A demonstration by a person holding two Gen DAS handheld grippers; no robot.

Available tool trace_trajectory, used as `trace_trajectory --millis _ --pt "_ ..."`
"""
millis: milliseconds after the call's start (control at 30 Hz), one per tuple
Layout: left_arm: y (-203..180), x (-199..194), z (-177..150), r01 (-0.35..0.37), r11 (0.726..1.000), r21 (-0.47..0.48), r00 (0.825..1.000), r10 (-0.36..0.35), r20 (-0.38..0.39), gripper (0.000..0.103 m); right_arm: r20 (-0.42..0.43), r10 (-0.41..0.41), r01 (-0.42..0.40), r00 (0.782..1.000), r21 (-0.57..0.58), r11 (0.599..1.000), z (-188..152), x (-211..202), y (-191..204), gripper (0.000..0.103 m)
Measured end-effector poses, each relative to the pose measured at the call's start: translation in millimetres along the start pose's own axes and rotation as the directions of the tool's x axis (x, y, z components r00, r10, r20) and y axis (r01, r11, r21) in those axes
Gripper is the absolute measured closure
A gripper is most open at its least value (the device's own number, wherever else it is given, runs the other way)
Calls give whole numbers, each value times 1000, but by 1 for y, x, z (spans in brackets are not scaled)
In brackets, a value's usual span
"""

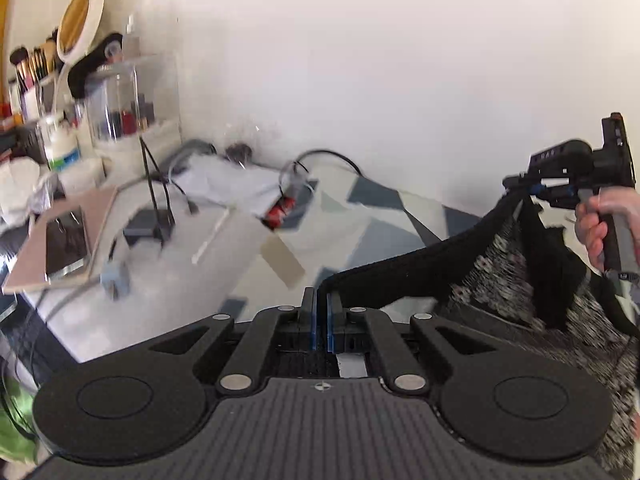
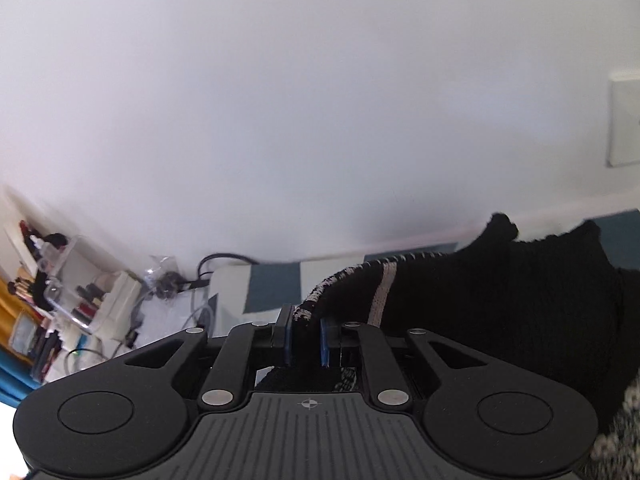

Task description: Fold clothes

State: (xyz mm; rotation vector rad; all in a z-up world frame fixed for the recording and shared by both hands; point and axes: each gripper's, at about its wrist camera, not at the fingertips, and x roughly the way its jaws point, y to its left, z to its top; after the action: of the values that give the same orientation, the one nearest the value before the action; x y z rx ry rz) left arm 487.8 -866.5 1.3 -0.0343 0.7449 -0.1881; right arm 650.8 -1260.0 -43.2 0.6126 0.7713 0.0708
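A black knit garment with a grey-white pattern point(image 1: 500, 276) hangs stretched in the air between my two grippers. My left gripper point(image 1: 321, 300) is shut on its black top edge at the left corner. My right gripper point(image 1: 524, 194), seen from the left wrist view at the far right with a hand on its handle, holds the other corner higher up. In the right wrist view my right gripper point(image 2: 306, 320) is shut on the garment's patterned edge point(image 2: 500, 300), and the cloth drapes away to the right.
Below lies a surface with a blue, grey and white geometric cover point(image 1: 360, 224). To the left stand a pink board with a phone point(image 1: 64, 240), cables, a clear cosmetics organiser point(image 1: 120, 104), a round mirror point(image 1: 78, 20) and a red can point(image 1: 280, 212). A white wall is behind.
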Motion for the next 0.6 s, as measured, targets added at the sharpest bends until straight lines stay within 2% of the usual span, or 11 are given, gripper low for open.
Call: trace_trajectory --millis 167,267,300,333,367,400,467,533,600 --pt "1 43 24 -46 998 -33 999 46 -18 98 -44 -43 45 998 51 998 8 63 -24 92" --pt "-4 65 26 -59 998 -7 997 58 -56 97 -64 -64 67 996 48 997 -1 89 -35 92" --pt "-5 70 26 -71 997 1 995 71 -75 94 -71 -71 74 995 47 996 -4 98 -38 89" --pt "-6 76 25 -90 996 5 991 90 -99 92 -77 -78 81 994 46 996 -7 106 -42 82" --pt "-6 80 23 -99 995 5 988 99 -120 85 -83 -76 81 994 51 995 -9 111 -45 75" --pt "-5 80 20 -89 996 -3 987 88 -132 82 -76 -80 85 994 57 995 -12 112 -49 61" --pt "-4 80 14 -70 997 -19 985 66 -157 82 -5 -122 123 992 54 991 -24 99 -49 58" --pt "-9 80 5 -35 999 -3 983 33 -182 81 50 -126 124 991 49 991 -35 77 -52 49" --pt "-17 79 -6 10 1000 27 978 -4 -210 78 91 -123 118 988 57 991 -43 53 -58 49"
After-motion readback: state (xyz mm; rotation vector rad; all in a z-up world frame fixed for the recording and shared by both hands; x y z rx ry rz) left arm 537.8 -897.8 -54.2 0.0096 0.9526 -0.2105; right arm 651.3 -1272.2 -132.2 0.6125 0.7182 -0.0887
